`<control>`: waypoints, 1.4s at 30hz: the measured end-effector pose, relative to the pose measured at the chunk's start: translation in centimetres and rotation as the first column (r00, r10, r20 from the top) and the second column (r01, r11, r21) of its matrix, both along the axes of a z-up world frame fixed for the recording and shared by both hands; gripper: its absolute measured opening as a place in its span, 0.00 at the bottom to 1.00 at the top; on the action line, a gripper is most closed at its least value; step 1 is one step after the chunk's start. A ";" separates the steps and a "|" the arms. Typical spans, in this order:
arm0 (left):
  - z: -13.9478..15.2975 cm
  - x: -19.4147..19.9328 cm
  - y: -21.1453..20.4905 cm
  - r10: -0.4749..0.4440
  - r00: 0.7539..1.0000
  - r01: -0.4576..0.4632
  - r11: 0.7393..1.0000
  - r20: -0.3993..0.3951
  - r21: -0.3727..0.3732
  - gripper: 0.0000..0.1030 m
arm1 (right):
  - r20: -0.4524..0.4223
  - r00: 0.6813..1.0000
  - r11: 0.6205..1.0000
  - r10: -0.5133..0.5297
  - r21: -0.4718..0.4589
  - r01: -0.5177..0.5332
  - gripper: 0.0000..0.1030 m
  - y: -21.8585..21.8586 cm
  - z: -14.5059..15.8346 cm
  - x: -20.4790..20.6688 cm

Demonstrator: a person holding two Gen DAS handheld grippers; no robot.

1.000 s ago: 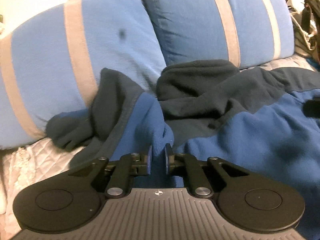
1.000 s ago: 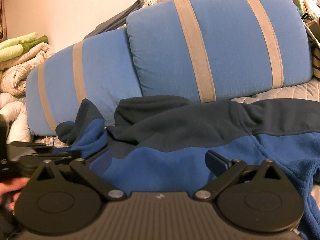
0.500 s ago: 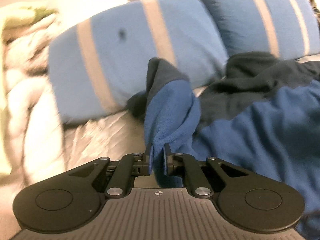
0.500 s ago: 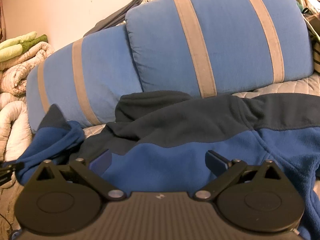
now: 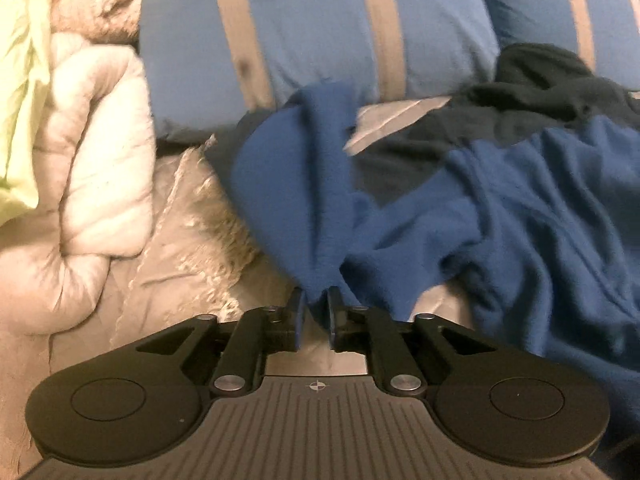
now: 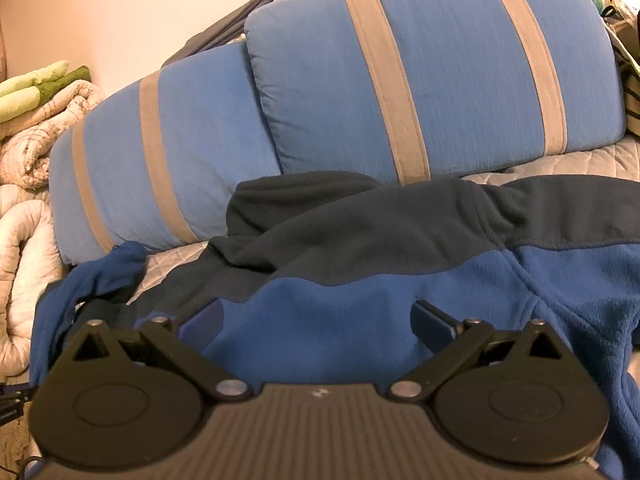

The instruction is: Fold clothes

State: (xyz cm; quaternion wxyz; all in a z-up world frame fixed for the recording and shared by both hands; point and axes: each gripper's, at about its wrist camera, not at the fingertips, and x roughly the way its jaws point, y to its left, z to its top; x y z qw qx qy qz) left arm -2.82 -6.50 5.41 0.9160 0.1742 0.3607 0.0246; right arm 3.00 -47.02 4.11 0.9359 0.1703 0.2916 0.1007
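A fleece jacket [image 6: 360,300], blue with a dark navy yoke, lies spread on the bed in front of the pillows. Its left sleeve [image 5: 304,200] is drawn out to the left, away from the body [image 5: 540,220], and runs down to my left gripper [image 5: 315,306]. The jaws there are opening, with the sleeve's end still between the fingertips but loose. In the right wrist view the same sleeve [image 6: 80,292] lies at the far left. My right gripper [image 6: 316,316] hovers wide open over the jacket's blue chest, gripping nothing.
Two blue pillows with tan stripes [image 6: 440,72] [image 5: 312,32] lean along the back. Rolled cream and green blankets [image 5: 92,140] [image 6: 40,128] pile up on the left. A pale quilted bedspread [image 5: 180,260] covers the bed under the jacket.
My left gripper has carried the sleeve leftward, off the jacket body and out over the bedspread, and its fingers now stand a little further apart. The right gripper has stayed put.
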 end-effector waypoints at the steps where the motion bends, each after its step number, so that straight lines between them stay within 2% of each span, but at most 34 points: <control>1: 0.2 -0.1 -0.3 -0.012 1.000 0.012 1.000 0.011 0.001 0.36 | -0.002 1.000 1.000 0.001 0.001 -0.001 0.99 0.0 0.0 0.0; 2: 0.4 -0.3 -0.6 -0.023 0.999 0.023 1.000 0.039 0.001 0.44 | -0.004 1.000 1.000 0.001 0.002 -0.001 0.99 0.0 0.0 0.0; 3: 0.8 -0.3 -1.0 -0.041 0.996 0.041 0.999 0.075 -0.005 0.59 | -0.004 1.000 1.000 0.003 0.001 -0.003 0.99 0.0 0.0 0.0; 4: 1.2 -0.4 -1.3 -0.056 0.992 0.057 0.998 0.112 -0.006 0.68 | -0.004 1.000 1.000 0.004 0.001 -0.004 0.99 0.1 0.0 0.0; 5: 1.6 -0.5 -1.6 -0.072 0.986 0.073 0.997 0.150 -0.007 0.70 | -0.004 1.000 1.000 0.005 0.001 -0.005 0.99 0.1 0.0 0.0; 10: 2.6 1.0 -2.6 -0.104 0.960 0.098 0.994 0.258 0.038 0.71 | -0.003 1.000 1.000 0.011 0.003 -0.011 0.99 0.1 0.0 0.1; 14: 2.2 3.7 -1.6 -0.056 0.952 0.066 0.998 0.300 -0.021 0.71 | -0.003 1.000 1.000 0.015 0.005 -0.015 0.99 0.0 -0.1 0.1; 18: 1.7 6.7 -0.6 -0.006 0.956 0.040 0.993 0.294 -0.110 0.71 | -0.001 1.000 1.000 0.028 -0.003 -0.028 0.99 0.3 0.0 0.0; 24: 1.6 11.0 -0.5 0.047 0.956 0.005 0.984 0.289 -0.178 0.70 | -0.001 0.999 0.999 0.044 -0.013 -0.044 0.99 0.6 0.0 0.1; 26: 1.6 12.3 -0.2 0.074 0.956 -0.017 0.980 0.284 -0.197 0.69 | -0.002 0.999 0.999 0.049 -0.013 -0.049 0.99 0.6 -0.1 0.1; 29: 1.4 14.1 0.5 0.109 0.960 -0.049 0.972 0.257 -0.231 0.58 | 0.000 0.998 0.998 0.058 -0.017 -0.058 0.99 0.7 0.0 0.2; 33: 0.7 15.8 1.4 0.143 0.968 -0.085 0.961 0.207 -0.263 0.38 | 0.002 0.998 0.997 0.070 -0.021 -0.070 0.99 0.9 0.0 0.2; 35: 0.2 16.3 1.6 0.159 0.970 -0.106 0.957 0.183 -0.271 0.33 | 0.000 0.997 0.997 0.073 -0.023 -0.073 0.99 1.0 -0.1 0.2; 39: -0.4 16.8 2.0 0.186 0.972 -0.143 0.952 0.142 -0.271 0.11 | -0.006 0.997 0.997 0.073 -0.015 -0.073 0.99 0.9 -0.1 0.3; 42: 0.2 16.5 1.7 0.178 0.969 -0.132 0.958 0.169 -0.255 0.08 | -0.014 0.997 0.997 0.077 -0.008 -0.077 0.99 0.9 -0.2 0.4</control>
